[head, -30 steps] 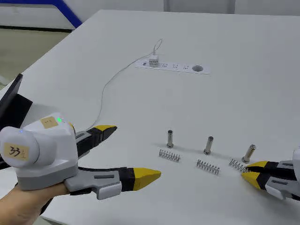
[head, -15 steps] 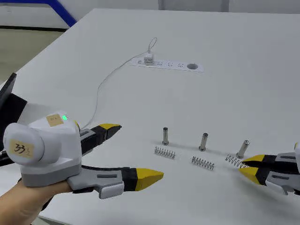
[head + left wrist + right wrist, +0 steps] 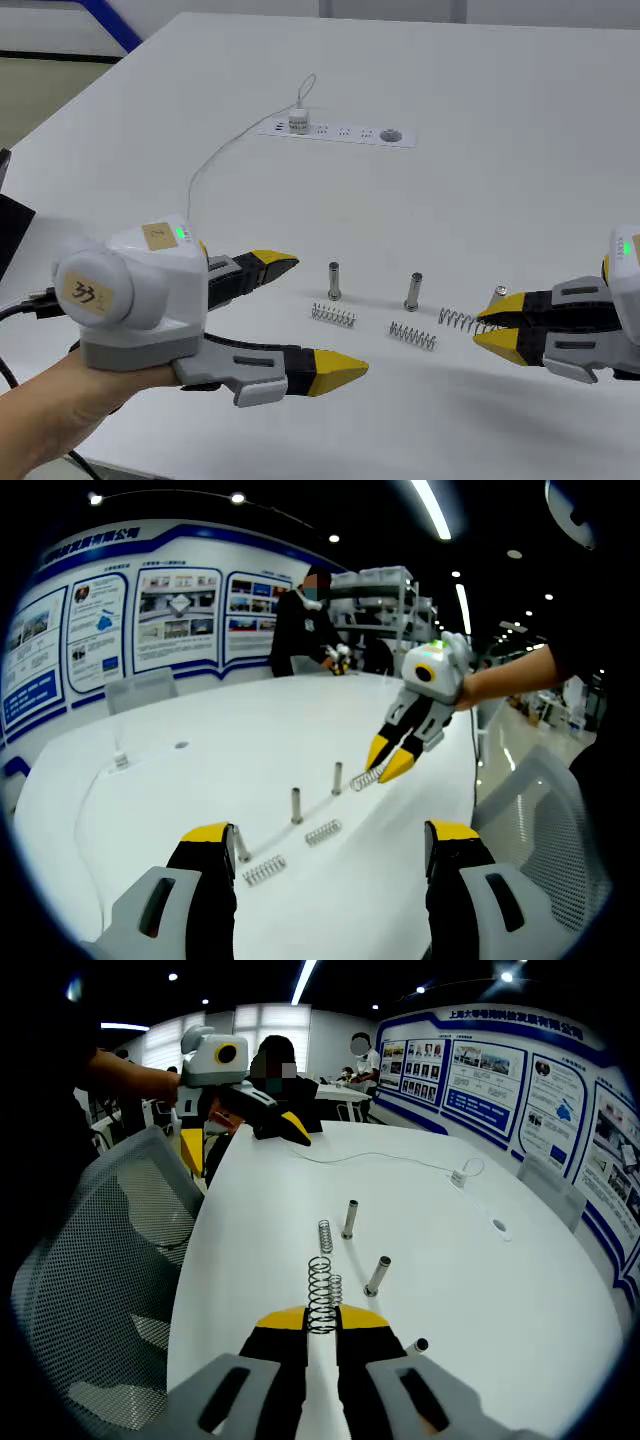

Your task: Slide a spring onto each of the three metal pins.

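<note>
Since half a second ago the right spring (image 3: 458,319) has left its place on the table (image 3: 480,120) near the right pin (image 3: 500,291). The right gripper (image 3: 483,328) has carried it leftwards. It now sticks out to the left from the yellow tips, which are clamped on its right end coils. From the left gripper view it seems to be clear of the table, roughly level, just beside that pin.

The middle spring (image 3: 412,335) and the left spring (image 3: 332,316) lie flat, each just on the near side of its own upright pin, the middle pin (image 3: 412,290) and the left pin (image 3: 334,280). No pin carries a spring yet.

The left gripper (image 3: 330,314) has come a little further in from the left. Its jaws stand wide apart and hold nothing. A power strip (image 3: 335,131) lies well apart on the far side.

The spring looks like thin wire, almost weightless and soft along its length. I judge that its free end will sag or wag, that a hard pinch will squash the coils, and that it may flick out of smooth tips. A light hold across the last few coils, as now, leaves the open end free. The coil will likely need turning upright so that this end comes straight down over the pin top. The pins look slim, stiff and smooth on small feet, so a sideways nudge could topple one.
</note>
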### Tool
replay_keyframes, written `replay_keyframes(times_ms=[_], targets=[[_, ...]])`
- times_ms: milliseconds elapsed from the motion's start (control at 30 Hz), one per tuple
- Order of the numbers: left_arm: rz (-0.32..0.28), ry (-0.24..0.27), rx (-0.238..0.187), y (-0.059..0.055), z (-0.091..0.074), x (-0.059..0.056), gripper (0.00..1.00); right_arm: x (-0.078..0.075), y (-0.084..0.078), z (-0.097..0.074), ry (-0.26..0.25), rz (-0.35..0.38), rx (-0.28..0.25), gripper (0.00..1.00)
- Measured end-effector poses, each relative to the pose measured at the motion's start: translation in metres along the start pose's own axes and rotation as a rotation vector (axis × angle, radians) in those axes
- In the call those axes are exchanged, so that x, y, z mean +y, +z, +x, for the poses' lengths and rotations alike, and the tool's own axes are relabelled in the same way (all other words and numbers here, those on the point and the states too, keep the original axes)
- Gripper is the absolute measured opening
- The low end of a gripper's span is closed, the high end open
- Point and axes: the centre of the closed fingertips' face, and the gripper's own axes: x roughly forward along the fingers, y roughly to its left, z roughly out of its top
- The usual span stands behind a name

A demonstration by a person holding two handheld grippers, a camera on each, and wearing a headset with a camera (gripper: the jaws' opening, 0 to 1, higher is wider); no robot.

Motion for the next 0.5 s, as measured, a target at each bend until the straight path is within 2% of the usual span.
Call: replay_keyframes(times_ms=[267,500], targets=[[0.037,-0.082,0.009,0.002,0.02,-0.022,0.72,0.018,0.013,-0.003,0.049,-0.04,-0.011,0.1],[0.065,-0.162,0.007,0.005,0.033,-0.04,0.6,0.037,0.023,-0.003,0.104,-0.077,-0.019,0.1]])
